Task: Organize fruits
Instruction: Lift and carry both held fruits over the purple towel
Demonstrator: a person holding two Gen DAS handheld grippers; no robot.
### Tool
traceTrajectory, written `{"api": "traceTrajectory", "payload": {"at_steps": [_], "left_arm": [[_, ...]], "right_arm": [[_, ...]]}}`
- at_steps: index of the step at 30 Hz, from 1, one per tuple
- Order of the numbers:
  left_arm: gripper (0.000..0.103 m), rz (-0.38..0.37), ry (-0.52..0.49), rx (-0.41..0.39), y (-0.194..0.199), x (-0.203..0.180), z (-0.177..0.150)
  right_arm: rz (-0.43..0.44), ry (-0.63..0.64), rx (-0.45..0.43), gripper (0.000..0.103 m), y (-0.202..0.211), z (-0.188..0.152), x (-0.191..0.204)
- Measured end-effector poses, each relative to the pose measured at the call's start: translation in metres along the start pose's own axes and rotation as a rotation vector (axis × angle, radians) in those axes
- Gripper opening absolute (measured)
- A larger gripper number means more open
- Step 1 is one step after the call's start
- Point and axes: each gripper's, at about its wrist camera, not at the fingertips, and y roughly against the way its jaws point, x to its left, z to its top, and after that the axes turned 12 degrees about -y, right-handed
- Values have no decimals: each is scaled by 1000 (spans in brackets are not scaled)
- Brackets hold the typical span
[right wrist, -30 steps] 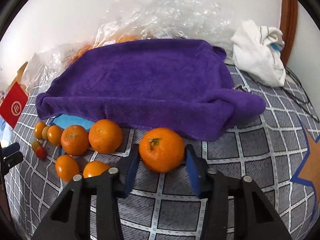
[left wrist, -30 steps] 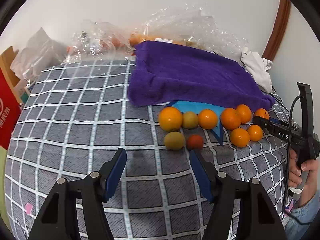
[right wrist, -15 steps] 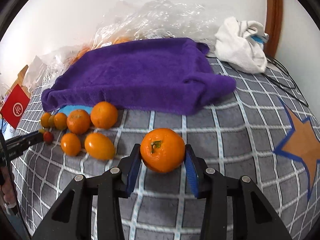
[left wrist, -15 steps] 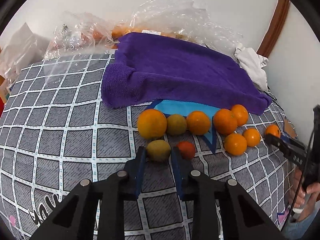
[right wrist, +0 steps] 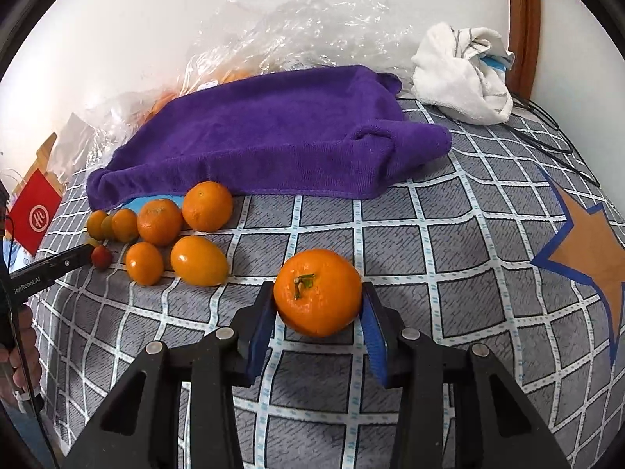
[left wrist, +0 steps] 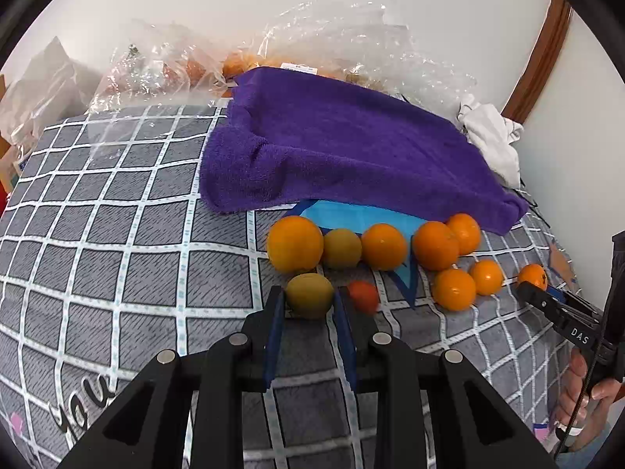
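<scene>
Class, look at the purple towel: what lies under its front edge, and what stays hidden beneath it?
A light blue patch pokes out from under the purple towel, just behind the row of oranges. How far it runs under the towel, and anything else beneath, is covered.

Grey checked blanket (left wrist: 117, 242), purple towel (left wrist: 351, 156), cluster of oranges (right wrist: 164, 234), white cloth (right wrist: 465, 74), plastic bags (left wrist: 164, 66)

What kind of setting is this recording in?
Likely a home room, perhaps a bedroom: a checked grey blanket covers the surface, with a purple towel and crumpled plastic bags against a white wall.
</scene>
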Motion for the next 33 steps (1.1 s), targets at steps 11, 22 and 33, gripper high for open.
{"api": "traceTrajectory", "payload": {"at_steps": [11, 22, 33], "left_arm": [[25, 39, 21, -55, 45, 5, 19], [25, 56, 8, -166, 78, 8, 105], [25, 126, -38, -213, 41, 18, 190]], "right_arm": [[19, 13, -73, 42, 31, 29, 10], [87, 38, -148, 42, 48, 113, 34], [113, 36, -186, 42, 14, 199, 56]]}}
